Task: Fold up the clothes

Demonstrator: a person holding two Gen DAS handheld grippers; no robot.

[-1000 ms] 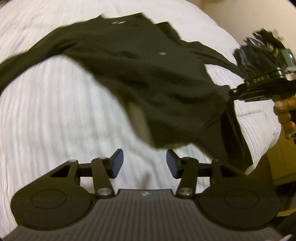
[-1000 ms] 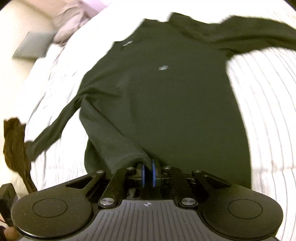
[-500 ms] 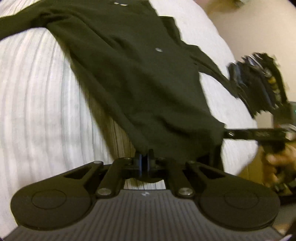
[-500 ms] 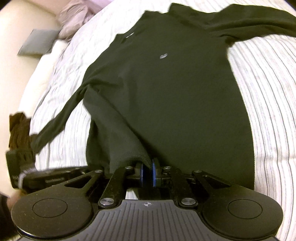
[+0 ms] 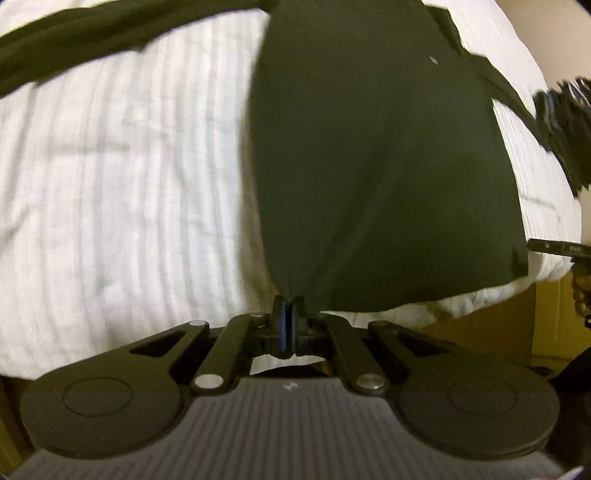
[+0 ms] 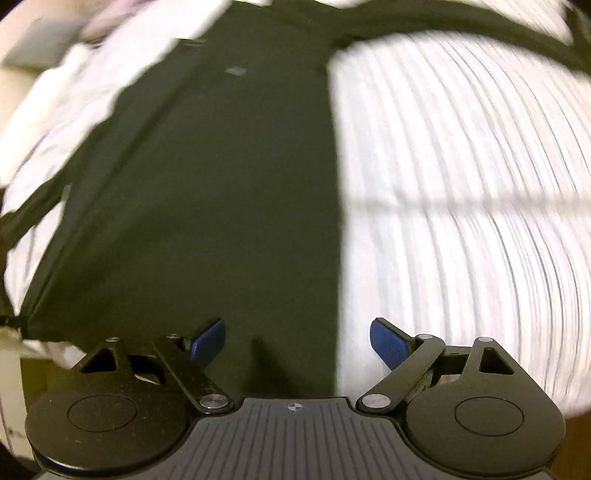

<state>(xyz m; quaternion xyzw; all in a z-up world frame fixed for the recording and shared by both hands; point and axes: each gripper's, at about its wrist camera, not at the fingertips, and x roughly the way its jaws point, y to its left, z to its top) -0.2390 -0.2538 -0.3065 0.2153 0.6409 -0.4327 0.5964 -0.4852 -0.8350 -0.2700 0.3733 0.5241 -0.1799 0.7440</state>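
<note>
A: Where is the dark long-sleeved shirt [image 5: 376, 158]?

B: Spread flat on the white striped bedcover [image 5: 122, 192], body running from six o'clock up toward twelve, one sleeve [image 5: 110, 33] reaching out to ten o'clock in the left wrist view.

A: And the left gripper [image 5: 287, 314]?

B: Pinched fully together on the shirt's hem corner at six o'clock, cloth bunched between the pads.

A: The right gripper [image 6: 297, 341]?

B: Its jaws are opening, blue pads [image 6: 388, 341] wide apart over the hem, gripping nothing; the fabric lies beneath them. The view is blurred.

A: Anything further out?

B: A hand [image 5: 580, 291] at three o'clock in the left wrist view.
</note>
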